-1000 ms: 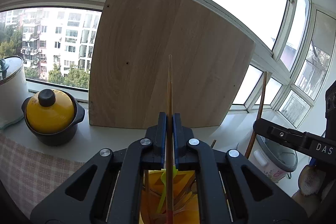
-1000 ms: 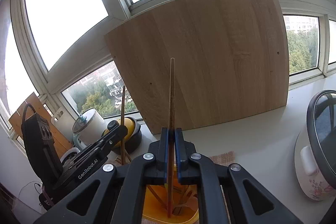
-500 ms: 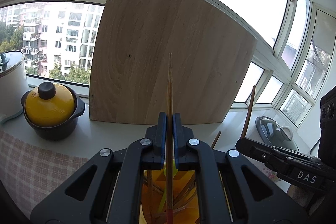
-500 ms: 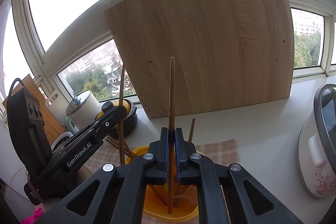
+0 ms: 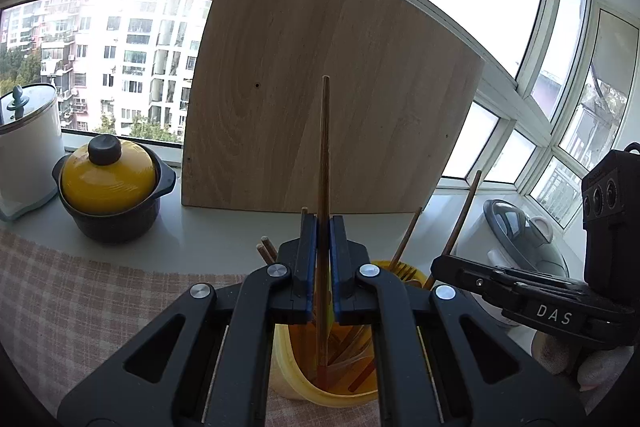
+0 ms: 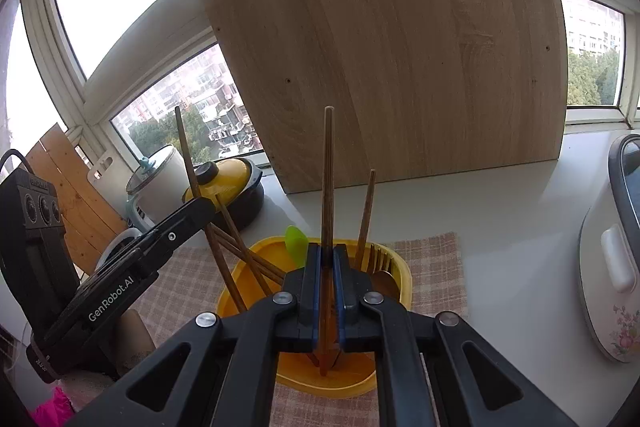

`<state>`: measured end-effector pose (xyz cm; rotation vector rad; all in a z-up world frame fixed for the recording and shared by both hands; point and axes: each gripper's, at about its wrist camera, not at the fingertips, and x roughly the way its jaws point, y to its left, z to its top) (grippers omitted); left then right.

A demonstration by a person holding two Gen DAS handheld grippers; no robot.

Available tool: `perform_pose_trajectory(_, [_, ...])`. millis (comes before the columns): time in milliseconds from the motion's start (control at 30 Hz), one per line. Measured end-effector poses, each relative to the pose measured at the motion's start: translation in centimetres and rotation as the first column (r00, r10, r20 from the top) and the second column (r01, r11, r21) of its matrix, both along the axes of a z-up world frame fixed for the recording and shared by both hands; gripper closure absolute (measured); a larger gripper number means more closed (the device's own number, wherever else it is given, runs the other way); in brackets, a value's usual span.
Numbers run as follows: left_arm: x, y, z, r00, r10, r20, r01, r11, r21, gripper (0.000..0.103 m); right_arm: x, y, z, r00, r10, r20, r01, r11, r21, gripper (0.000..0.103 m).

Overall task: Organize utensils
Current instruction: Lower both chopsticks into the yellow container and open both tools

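Plainly: "GenRobot.AI" left tool (image 6: 196, 211), "DAS" right tool (image 5: 448, 265) each clamp chopstick (image 5: 324, 187).

This is a home kitchen corner by a high-rise window. A white counter (image 6: 500, 211) runs under the panes, with apartment blocks (image 5: 132, 47) outside. At its far edge stand a yellow-lidded pot (image 5: 108, 179), a white lidded canister (image 5: 28, 147), a rice cooker (image 6: 612, 267) and a leaning wooden board (image 5: 320, 87).
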<state>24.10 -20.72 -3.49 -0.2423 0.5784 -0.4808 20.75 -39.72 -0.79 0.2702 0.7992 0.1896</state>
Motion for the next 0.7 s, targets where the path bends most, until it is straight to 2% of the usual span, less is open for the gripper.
perform_pose_trajectory(700, [-2.6, -0.5, -1.3, 0.996, -0.055, -0.070, 0.060, 0.996, 0.067, 0.099, 0.0, 1.0, -1.7, 0.997, 0.021, -0.069, -0.024, 0.999, -0.035, 0.099])
